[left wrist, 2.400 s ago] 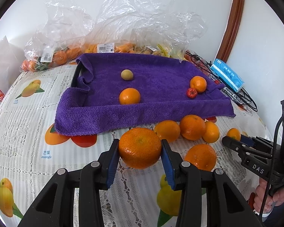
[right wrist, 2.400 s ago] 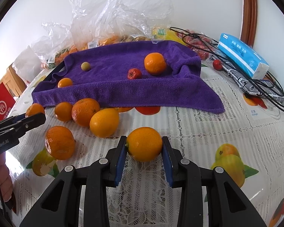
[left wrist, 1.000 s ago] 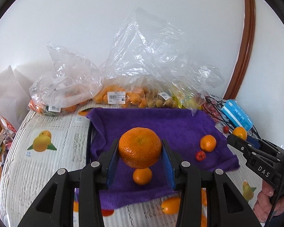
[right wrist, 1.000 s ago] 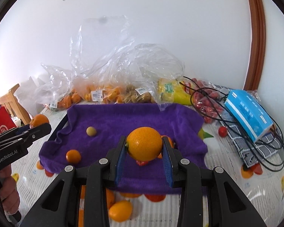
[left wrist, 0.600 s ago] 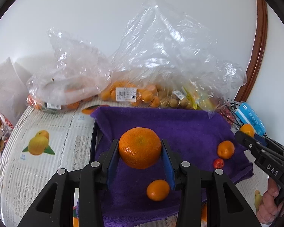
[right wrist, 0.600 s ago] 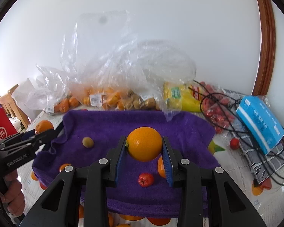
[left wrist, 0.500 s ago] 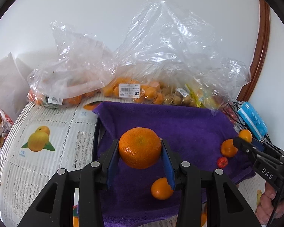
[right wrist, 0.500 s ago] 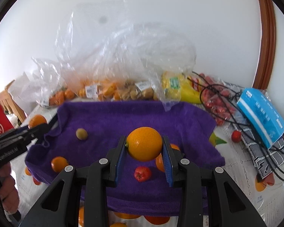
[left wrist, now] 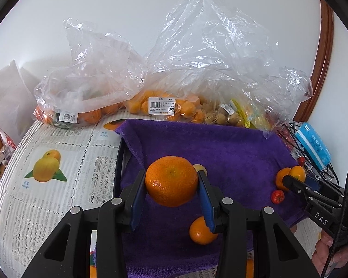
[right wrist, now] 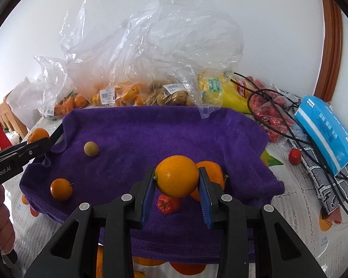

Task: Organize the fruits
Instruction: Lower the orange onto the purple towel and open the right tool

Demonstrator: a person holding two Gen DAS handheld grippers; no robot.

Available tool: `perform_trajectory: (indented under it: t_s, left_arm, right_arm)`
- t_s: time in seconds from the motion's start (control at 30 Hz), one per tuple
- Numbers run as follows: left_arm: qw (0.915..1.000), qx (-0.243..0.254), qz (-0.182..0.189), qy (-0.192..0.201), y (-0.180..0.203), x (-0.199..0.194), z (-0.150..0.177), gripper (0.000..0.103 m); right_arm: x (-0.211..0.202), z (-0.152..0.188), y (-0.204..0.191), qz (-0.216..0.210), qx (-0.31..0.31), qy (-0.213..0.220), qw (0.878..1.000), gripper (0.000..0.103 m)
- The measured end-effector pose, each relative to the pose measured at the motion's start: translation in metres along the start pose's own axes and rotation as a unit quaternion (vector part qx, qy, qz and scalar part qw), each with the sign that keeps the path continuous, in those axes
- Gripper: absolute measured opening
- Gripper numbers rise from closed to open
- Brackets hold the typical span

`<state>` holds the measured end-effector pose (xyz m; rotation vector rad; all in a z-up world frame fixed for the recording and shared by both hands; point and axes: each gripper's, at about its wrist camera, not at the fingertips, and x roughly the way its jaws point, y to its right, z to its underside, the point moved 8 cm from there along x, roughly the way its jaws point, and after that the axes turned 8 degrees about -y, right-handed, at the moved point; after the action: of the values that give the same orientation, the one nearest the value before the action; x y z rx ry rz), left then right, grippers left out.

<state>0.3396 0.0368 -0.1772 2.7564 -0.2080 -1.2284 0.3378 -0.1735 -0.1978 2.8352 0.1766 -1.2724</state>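
- In the left wrist view, the left gripper (left wrist: 171, 183) is closed narrowly around a dimpled mandarin (left wrist: 171, 180), its blue pads pressing both sides; the fruit hangs in the air above the purple towel (left wrist: 232, 153).
- Just behind the right finger peeks a small tan fruit (left wrist: 200, 168); under that finger's tip lies a small orange (left wrist: 200, 230) on the towel.
- Further right of the fingers sit a small red fruit (left wrist: 277, 196) and an orange on the towel (left wrist: 281, 178), beside the tip of the right gripper (left wrist: 294, 183).
- In the right wrist view, the right gripper (right wrist: 176, 180) is clamped on a smooth orange (right wrist: 176, 178) (held clear of the towel (right wrist: 162, 134)).
- Left of its fingers lie a small orange (right wrist: 61, 188) and a tan fruit (right wrist: 91, 148); below the held fruit, between the fingers, sits a red fruit (right wrist: 168, 204); behind the right finger rests another orange (right wrist: 212, 171).
- Beyond the fingertips, clear plastic bags (right wrist: 150, 46) of fruit line the wall.
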Motion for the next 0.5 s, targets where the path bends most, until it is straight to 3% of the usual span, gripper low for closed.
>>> perform_trajectory:
  t_s: [0.5]
  left_arm:
    - [0.9999,0.002,0.007,-0.007,0.0043,0.0021,0.0029,0.040]
  right_arm:
    - [0.0026,0.0026,-0.0047,0.013,-0.022,-0.001,1.000,0.036]
